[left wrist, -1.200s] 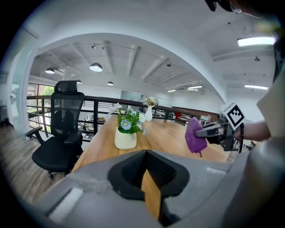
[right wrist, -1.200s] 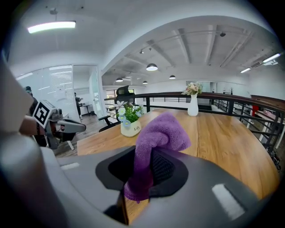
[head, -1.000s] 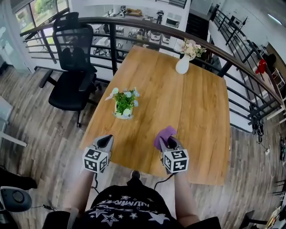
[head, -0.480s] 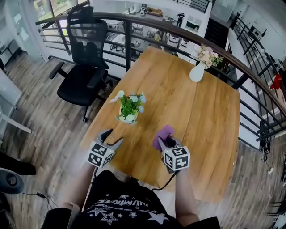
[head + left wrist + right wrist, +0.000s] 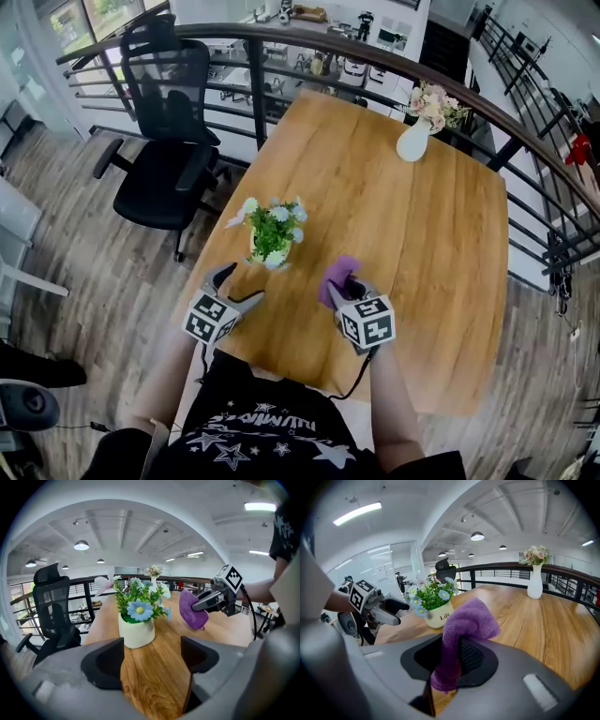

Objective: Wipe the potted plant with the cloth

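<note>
Now my right gripper is clamped on the purple cloth. A fold is pinched between the pads and the rest bunches out past the tips, hanging above the tabletop toward its near edge. My left gripper has just been opening its jaws; they stand wide with nothing between them but bare wood.

The potted plant stands near the tabletop's left edge, closer to the near-left corner than the far one. It sits just ahead of my left jaws, with the cloth a little to its right. A white vase of flowers sits well apart by the far edge.

I judge the cloth soft, light and limp, so it should drape around leaves rather than push them. The plant looks small and light. Its white pot seems smooth and stiff, likely to slide or tip under a sideways wipe, while the stems and petals look thin and bendy. I would steady it with the left jaws across the pot's wall, below the rim.
</note>
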`<act>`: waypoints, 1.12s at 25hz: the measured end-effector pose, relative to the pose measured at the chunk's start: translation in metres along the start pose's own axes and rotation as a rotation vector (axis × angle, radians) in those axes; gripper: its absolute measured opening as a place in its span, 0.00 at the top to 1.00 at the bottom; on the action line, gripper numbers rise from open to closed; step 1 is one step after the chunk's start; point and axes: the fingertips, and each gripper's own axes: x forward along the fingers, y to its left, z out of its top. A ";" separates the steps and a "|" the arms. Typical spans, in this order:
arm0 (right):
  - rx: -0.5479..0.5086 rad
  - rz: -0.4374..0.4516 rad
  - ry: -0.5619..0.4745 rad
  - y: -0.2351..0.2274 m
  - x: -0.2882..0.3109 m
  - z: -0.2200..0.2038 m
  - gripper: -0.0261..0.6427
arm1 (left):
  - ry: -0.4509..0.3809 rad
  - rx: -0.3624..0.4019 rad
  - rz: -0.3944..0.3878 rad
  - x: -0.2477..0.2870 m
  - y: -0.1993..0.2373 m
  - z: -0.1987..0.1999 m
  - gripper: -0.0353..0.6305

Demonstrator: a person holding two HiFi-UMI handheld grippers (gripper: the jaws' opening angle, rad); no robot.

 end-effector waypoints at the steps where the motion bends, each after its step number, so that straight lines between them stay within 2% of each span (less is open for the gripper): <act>1: -0.001 -0.010 0.007 0.000 0.004 0.000 0.83 | 0.009 0.016 -0.018 0.003 0.003 0.000 0.37; 6: -0.018 -0.033 0.066 0.002 0.031 0.004 0.83 | 0.016 0.086 -0.087 0.018 0.030 0.007 0.35; 10: -0.059 -0.044 0.115 0.001 0.055 0.007 0.83 | 0.048 0.153 -0.174 0.031 0.044 0.007 0.35; 16: -0.167 -0.024 0.117 0.003 0.089 0.025 0.83 | 0.040 0.265 -0.290 0.048 0.058 0.012 0.35; 20: -0.177 -0.020 0.125 -0.001 0.110 0.030 0.83 | 0.057 0.350 -0.326 0.059 0.063 0.011 0.35; 25: -0.236 0.009 0.140 -0.002 0.131 0.034 0.83 | 0.059 0.369 -0.366 0.072 0.065 0.009 0.35; 28: -0.333 0.022 0.155 0.001 0.140 0.039 0.83 | 0.058 0.394 -0.405 0.076 0.063 0.013 0.31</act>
